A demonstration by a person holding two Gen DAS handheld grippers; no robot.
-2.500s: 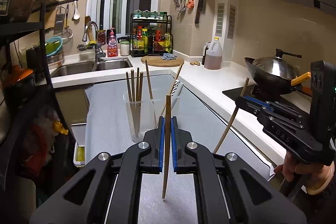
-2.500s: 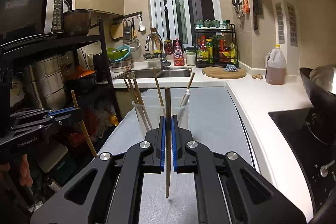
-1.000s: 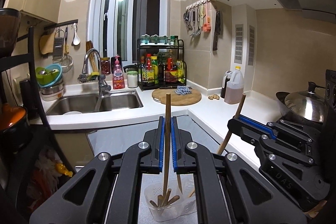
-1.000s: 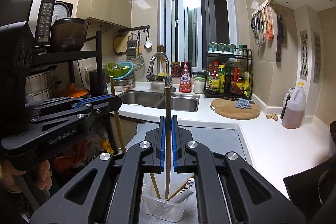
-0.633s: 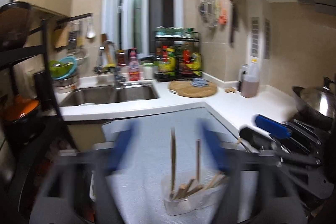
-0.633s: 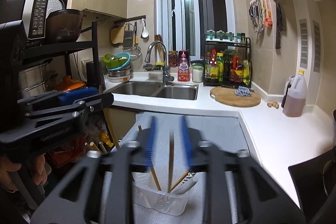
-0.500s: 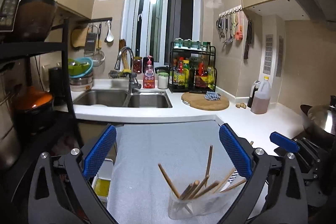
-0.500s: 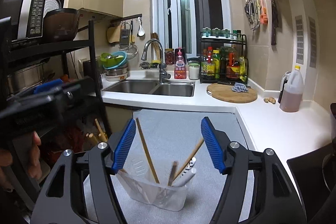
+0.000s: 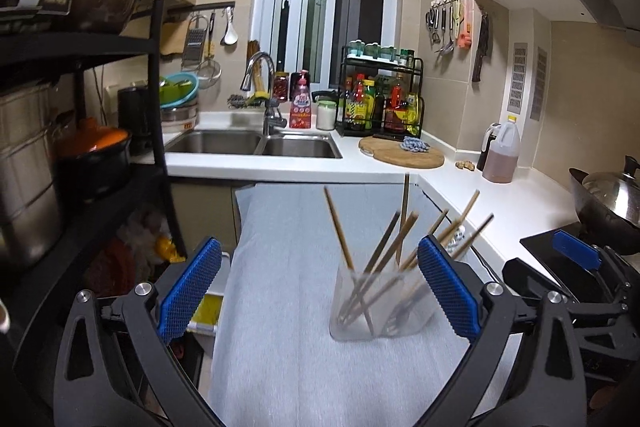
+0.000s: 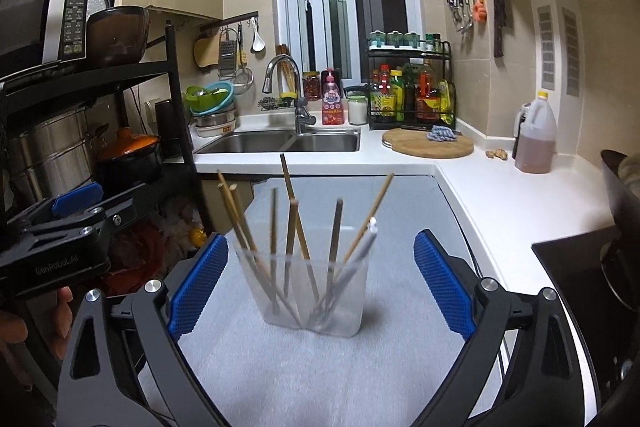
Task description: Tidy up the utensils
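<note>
Cup (image 10: 320,301): mid-table, dead ahead of right gripper (image 10: 316,283), right of left gripper (image 9: 318,291).
Chopsticks (image 10: 298,223): near-upright.
Jaws: both wide, empty.

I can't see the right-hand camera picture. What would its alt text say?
A clear plastic cup of wooden chopsticks stands on a grey mat, framed by the open right gripper and its blue pads. The left gripper, also open and empty, hangs at the left edge. Behind are a sink, a bottle rack and a round wooden board.

Both wrist views face the cup (image 9: 380,307) closely, toward the sink (image 10: 288,141).
</note>
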